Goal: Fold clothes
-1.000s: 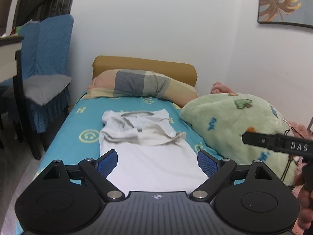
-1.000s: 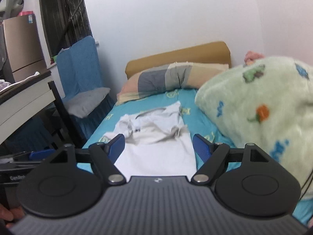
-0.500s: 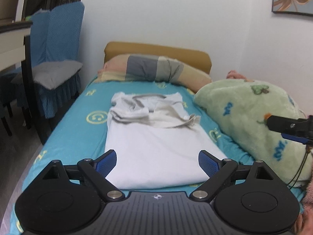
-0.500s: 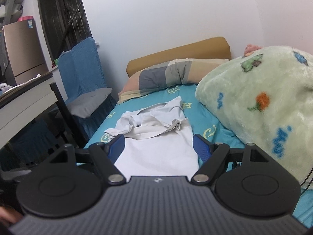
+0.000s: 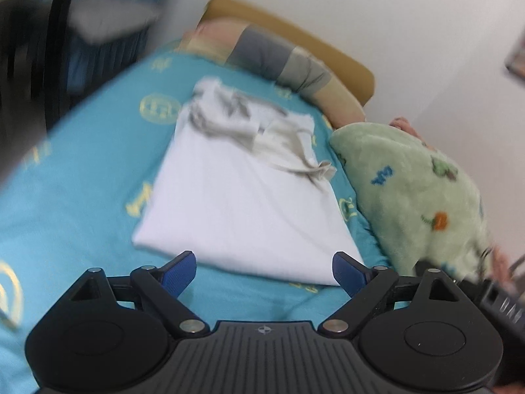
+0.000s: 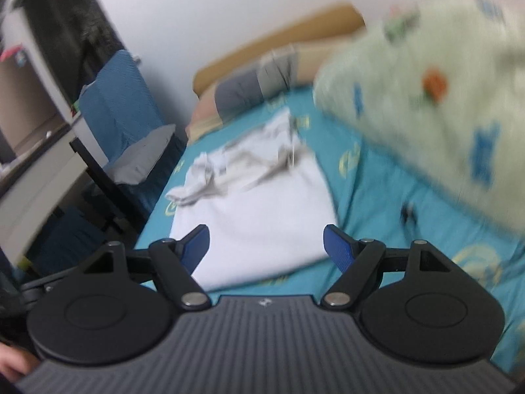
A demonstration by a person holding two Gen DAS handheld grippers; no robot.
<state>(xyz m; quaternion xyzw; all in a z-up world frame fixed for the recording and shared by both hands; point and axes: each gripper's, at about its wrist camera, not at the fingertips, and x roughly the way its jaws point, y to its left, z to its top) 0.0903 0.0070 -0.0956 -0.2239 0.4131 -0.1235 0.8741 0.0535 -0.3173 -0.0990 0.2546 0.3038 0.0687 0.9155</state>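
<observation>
Left wrist view: looks forward and down over its own spread fingers (image 5: pixel 178 274) from the foot of the bed (image 5: pixel 75 177), tilted, close above the near hem of the shirt (image 5: pixel 242 203), facing the headboard (image 5: pixel 295 42) and wall. Right wrist view: same footing, set further right and rolled the other way, fingers (image 6: pixel 338 246) in the foreground, facing the headboard (image 6: pixel 279 39) with the chair (image 6: pixel 121 98) at left. Shared: bed (image 6: pixel 377 180), shirt (image 6: pixel 262 210), pillow (image 5: pixel 282 62), blanket (image 5: pixel 416 184); both blurred.
</observation>
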